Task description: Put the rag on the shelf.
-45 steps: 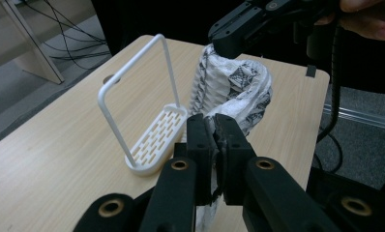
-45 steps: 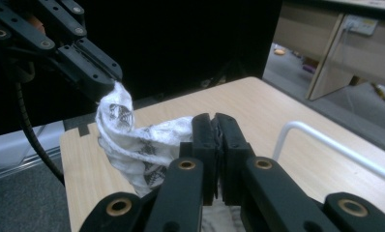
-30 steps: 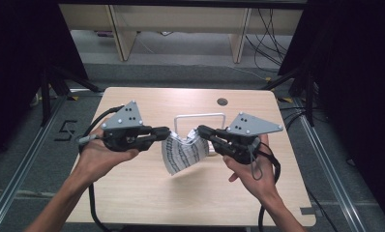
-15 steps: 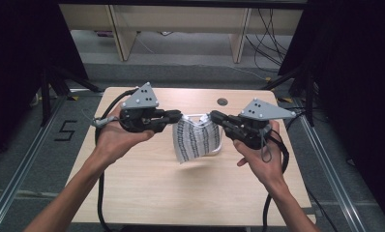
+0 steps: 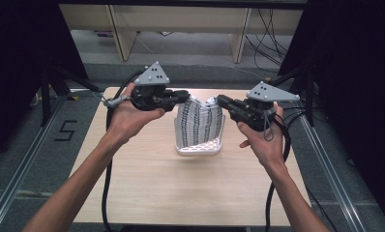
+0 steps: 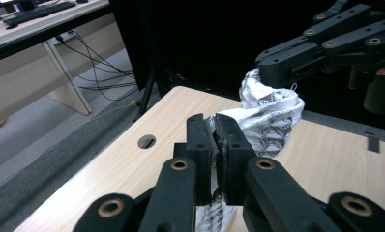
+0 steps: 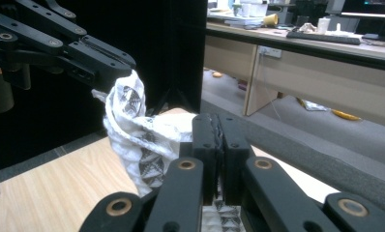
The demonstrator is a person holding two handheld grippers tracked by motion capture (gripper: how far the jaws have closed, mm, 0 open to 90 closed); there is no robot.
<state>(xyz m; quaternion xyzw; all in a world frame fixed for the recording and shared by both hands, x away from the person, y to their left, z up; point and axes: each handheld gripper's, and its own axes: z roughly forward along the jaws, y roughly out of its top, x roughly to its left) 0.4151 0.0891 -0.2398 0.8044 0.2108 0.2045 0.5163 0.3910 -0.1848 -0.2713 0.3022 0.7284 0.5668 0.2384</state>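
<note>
Holding the patterned cloth stretched between both clenched tools, left tool at 10 o'clock, right tool at 2, a corner could slip out if either pulls too hard.

Grey floor, pale desks (perhaps an office), black curtains.

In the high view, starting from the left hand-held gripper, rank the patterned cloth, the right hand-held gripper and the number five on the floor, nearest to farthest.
1. The patterned cloth: the left hand-held gripper pinches its top corner, at table centre.
2. The right hand-held gripper: across the cloth, pinching the opposite corner.
3. The number five: on the floor off the table's left edge, farthest.
</note>
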